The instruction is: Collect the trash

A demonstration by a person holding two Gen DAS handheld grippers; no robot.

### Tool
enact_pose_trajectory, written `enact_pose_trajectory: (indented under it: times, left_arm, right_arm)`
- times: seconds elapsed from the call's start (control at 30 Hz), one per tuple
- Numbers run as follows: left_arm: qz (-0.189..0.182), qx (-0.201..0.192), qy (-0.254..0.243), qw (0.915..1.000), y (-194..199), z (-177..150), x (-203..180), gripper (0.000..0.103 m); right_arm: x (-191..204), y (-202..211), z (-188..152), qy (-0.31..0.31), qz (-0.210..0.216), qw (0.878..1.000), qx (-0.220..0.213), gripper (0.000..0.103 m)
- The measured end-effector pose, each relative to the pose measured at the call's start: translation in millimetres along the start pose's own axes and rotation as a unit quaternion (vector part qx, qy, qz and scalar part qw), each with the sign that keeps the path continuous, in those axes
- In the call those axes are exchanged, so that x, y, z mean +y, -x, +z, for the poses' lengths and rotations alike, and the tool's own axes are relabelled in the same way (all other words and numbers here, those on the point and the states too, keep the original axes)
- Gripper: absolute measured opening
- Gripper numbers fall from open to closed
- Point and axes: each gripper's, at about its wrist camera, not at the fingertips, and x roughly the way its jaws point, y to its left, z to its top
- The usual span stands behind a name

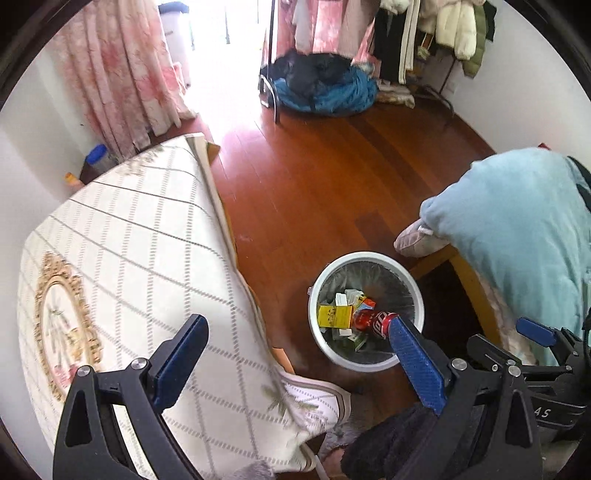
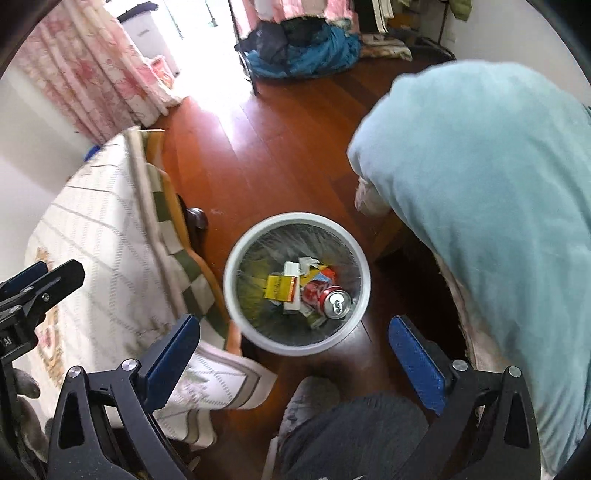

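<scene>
Left tongs (image 1: 295, 363), right tongs (image 2: 293, 354) both apart, empty; red can (image 2: 324, 295) in white bin (image 2: 236, 258), label unreadable.

A lived-in bedroom at home — pink floral curtains (image 1: 122, 77) by a bright doorway at 11 o'clock, a rack of hanging coats (image 1: 447, 29) at 1 o'clock, a heap of blue bedding (image 1: 325, 92) on the reddish wood floor (image 1: 332, 177), a patterned cloth (image 1: 129, 258) at 9 o'clock.

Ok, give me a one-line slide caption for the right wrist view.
Open right gripper above white bin holding red can and yellow box.
</scene>
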Motion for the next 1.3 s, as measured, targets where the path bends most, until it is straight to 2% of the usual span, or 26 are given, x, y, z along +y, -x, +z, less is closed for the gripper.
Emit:
enact_pose_trajectory:
  times: [0.33, 0.63, 0.97, 1.3]
  left_arm:
    - [-0.034, -0.063, -0.004, 0.9974, 109, -27, 18, 0.1]
    - [-0.078, -0.102, 0.004, 0.9917, 180, -45, 31, 0.1]
    - [-0.117, -0.129, 0.009, 0.9848, 228, -55, 36, 0.1]
    - [-0.134, -0.143, -0.002, 0.9806, 251, -60, 32, 0.1]
  right_arm:
    - [34, 128, -30, 0.029, 0.046, 0.996, -0.068, 0.103]
    - [43, 225, -57, 0.043, 0.086, 0.989, -0.113, 0.103]
    - [49, 294, -78, 0.065, 0.121, 0.98, -0.144, 0.103]
    - [49, 324, -88, 0.072, 0.133, 0.976, -0.156, 0.103]
